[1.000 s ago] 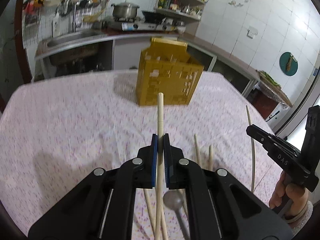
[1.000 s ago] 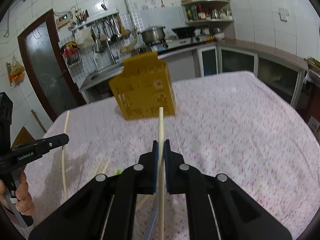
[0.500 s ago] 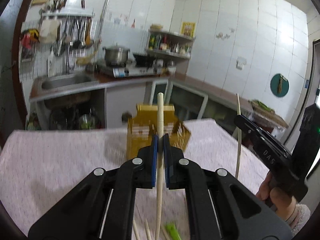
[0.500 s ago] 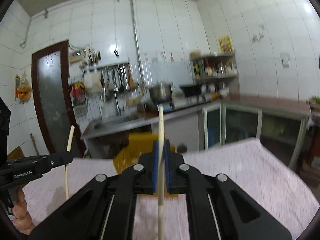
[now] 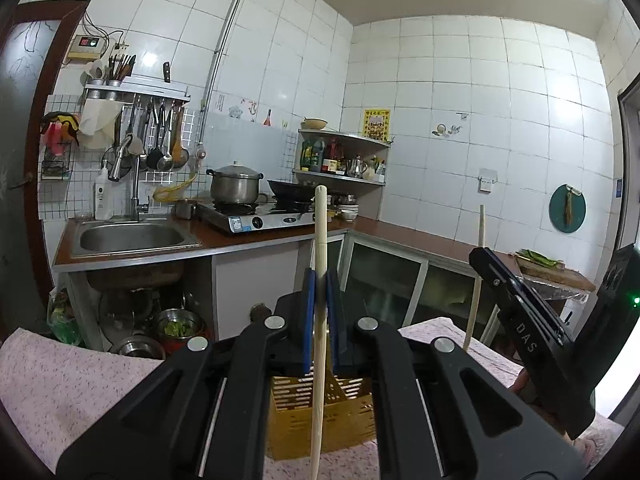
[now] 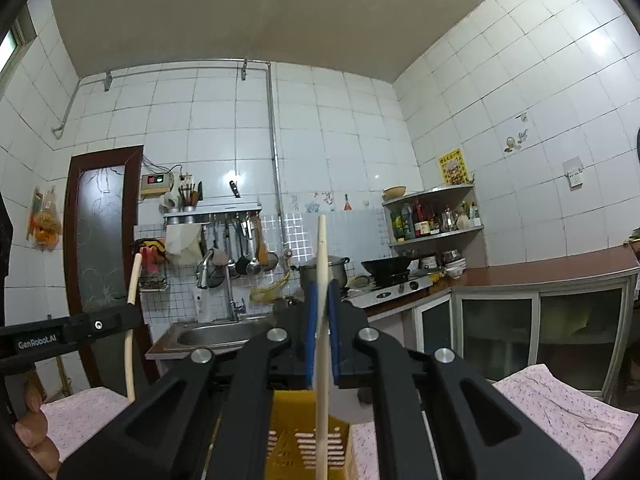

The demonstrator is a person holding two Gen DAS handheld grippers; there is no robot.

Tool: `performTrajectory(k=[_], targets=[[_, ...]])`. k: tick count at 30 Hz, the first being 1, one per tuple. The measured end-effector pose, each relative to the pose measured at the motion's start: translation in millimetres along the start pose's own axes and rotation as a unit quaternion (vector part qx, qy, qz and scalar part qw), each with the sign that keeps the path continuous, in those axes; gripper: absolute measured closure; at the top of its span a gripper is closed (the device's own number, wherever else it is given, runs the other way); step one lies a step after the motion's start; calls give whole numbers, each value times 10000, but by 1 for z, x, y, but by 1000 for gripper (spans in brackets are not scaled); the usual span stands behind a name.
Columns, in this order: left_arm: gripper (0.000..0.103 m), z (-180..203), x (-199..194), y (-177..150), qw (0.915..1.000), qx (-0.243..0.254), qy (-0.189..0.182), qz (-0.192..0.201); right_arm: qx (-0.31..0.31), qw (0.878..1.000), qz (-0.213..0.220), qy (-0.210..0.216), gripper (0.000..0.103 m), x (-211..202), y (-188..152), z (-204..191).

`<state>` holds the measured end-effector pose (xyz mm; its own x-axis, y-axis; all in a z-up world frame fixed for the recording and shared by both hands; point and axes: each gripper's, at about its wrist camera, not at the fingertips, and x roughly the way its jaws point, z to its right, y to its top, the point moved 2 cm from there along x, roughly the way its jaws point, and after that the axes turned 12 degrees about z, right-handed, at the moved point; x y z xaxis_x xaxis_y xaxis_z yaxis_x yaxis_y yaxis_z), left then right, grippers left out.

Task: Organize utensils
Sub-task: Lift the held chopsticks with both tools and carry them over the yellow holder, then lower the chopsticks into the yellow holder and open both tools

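Observation:
My left gripper [image 5: 320, 280] is shut on a pale wooden chopstick [image 5: 320, 240] that stands upright between the blue pads. Its lower end hangs in front of the yellow slotted utensil basket [image 5: 340, 412] on the table. My right gripper [image 6: 321, 296] is shut on a second wooden chopstick [image 6: 322, 256], also upright, above the same basket [image 6: 304, 440]. The right gripper with its chopstick [image 5: 478, 280] shows at the right of the left wrist view. The left gripper with its chopstick [image 6: 130, 340] shows at the left of the right wrist view.
The table has a pink speckled cloth [image 5: 60, 392]. Behind it run a counter with a steel sink [image 5: 128, 238], a stove with a pot [image 5: 236, 188] and a wok, a corner shelf of bottles [image 5: 340, 160] and hanging kitchen tools.
Both grippers have tilted up with their chopsticks from lying low over the table to upright. The basket has dropped from the middle of both views to the bottom edge.

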<state>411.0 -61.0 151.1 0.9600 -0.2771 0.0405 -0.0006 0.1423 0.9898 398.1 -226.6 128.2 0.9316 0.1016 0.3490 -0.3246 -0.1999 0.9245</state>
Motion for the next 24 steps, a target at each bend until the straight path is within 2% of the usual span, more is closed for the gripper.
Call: performTrajectory(k=[6, 9, 17, 22, 24], targets=[[98, -5, 12, -5, 9999, 3, -22, -125, -151, 9997, -190, 55, 97, 13, -6, -6], [98, -1, 16, 2, 9999, 44, -64, -102, -143, 9998, -135, 106, 97, 16, 0, -7], [98, 7, 33, 21, 9996, 15, -153, 223, 48, 9999, 88, 115, 97, 42, 13, -9], [98, 10, 44, 16, 9979, 238, -30, 605, 98, 9997, 222, -96, 97, 59, -1, -2], [98, 7, 51, 7, 9978, 197, -42, 628, 75, 9995, 277, -138, 97, 61, -10, 0]])
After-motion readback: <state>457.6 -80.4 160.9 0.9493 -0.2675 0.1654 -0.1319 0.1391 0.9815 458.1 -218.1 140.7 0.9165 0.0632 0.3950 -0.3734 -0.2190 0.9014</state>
